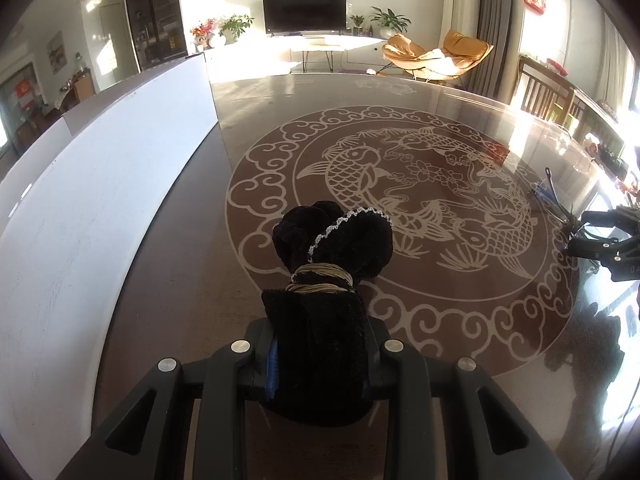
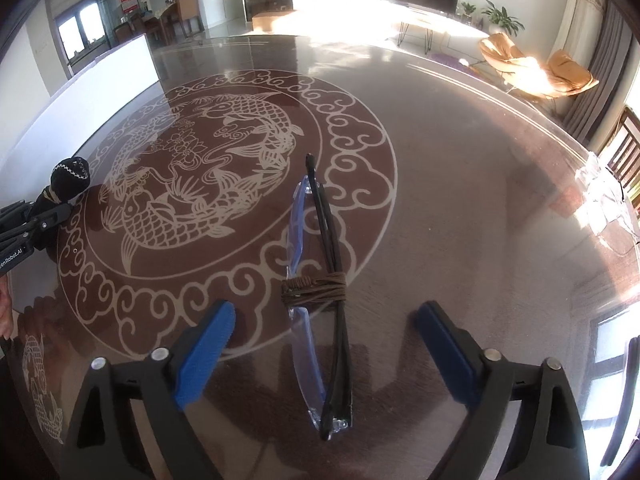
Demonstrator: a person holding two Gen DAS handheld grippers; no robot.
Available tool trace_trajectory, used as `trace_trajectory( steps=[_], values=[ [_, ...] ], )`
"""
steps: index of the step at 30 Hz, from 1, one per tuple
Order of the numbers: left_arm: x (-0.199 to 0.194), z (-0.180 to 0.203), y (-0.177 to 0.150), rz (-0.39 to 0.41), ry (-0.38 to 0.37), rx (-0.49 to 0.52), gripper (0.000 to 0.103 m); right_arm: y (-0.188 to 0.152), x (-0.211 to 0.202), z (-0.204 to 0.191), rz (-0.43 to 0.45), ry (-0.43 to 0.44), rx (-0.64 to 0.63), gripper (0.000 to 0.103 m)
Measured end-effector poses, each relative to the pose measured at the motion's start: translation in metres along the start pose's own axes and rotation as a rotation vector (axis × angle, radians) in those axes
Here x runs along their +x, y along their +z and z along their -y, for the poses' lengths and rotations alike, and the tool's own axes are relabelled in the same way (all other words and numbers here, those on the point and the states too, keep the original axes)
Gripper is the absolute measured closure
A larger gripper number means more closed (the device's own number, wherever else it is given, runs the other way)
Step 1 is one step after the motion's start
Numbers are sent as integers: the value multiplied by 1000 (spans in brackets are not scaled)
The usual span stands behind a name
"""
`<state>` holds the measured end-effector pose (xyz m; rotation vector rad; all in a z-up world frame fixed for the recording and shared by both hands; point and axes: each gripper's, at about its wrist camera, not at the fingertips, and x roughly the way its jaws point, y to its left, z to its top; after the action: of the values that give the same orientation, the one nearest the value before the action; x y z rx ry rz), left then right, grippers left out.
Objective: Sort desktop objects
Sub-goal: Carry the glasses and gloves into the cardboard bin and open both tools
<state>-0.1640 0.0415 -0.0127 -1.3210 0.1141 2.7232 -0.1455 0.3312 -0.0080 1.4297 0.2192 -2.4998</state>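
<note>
My left gripper (image 1: 320,344) is shut on a black velvet scrunchie (image 1: 332,240) that has a beaded trim and a tan cord wound round its middle. It hangs just over the glass table top (image 1: 440,100), beside the white box. The right wrist view shows the same gripper (image 2: 40,216) and scrunchie (image 2: 70,178) at the far left. A folded pair of glasses (image 2: 320,216), clear blue frame and black arms tied with brown cord, lies on the table. My right gripper (image 2: 326,316) stands open astride the glasses, its blue pads (image 2: 204,356) clear of them on both sides.
A tall white box wall (image 1: 100,200) runs along the table's left side. The table carries a round fish pattern (image 2: 192,168) under glass. Wooden chairs (image 1: 548,96) stand at the far right edge. The right gripper (image 1: 600,240) and glasses (image 1: 548,192) show at the left view's right edge.
</note>
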Motion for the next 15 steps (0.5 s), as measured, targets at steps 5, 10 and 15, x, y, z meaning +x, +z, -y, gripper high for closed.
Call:
trace_trajectory(
  steps=[5, 10, 15],
  values=[
    [-9, -1, -6, -9, -46, -46, 75, 5, -5, -6, -31, 17, -38, 75],
    [-38, -10, -11, 41, -88, -128, 75, 11, -34, -24, 28, 58, -44, 75],
    [-88, -27, -8, 126, -97, -185, 75, 41, -77, -60, 121, 114, -91, 75]
  ],
)
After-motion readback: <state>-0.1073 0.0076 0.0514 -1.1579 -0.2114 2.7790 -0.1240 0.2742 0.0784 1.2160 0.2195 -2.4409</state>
